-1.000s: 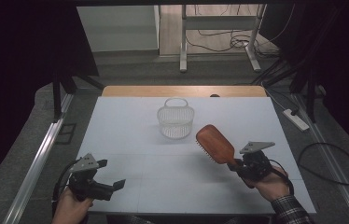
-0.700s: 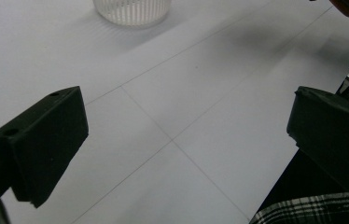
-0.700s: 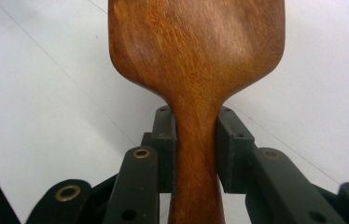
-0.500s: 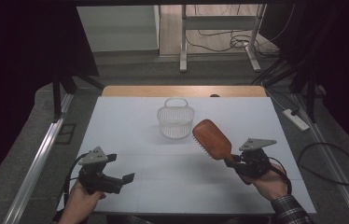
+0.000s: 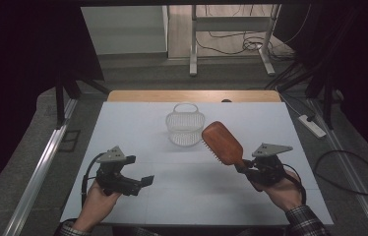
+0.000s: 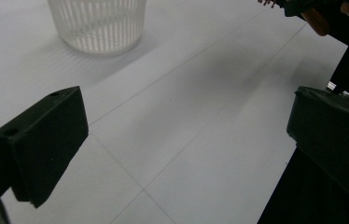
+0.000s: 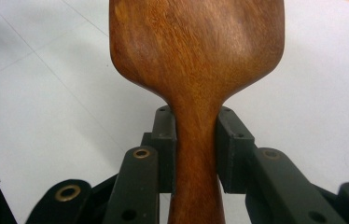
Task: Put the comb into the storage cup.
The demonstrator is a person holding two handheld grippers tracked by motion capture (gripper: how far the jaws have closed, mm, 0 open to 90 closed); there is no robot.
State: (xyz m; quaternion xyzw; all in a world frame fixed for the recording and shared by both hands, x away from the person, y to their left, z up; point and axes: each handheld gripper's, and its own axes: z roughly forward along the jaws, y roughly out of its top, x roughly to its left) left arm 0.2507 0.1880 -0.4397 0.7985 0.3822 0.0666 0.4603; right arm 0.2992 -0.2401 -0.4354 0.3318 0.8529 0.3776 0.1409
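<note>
So, my right gripper point(image 5: 245, 167) pinches the wooden hairbrush point(image 5: 223, 142) by its handle, lifted clear of the bench point(image 5: 138, 123) beside the white basket point(image 5: 185, 129); my left gripper point(image 5: 145, 181) hangs spread, empty; placing, I judge, remains.

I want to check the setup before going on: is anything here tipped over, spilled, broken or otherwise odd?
Nothing stands out. The white basket stands upright on the table. The wooden hairbrush is held off the table by its handle in the right gripper, bristles facing down. The left gripper is open with nothing in it.
</note>
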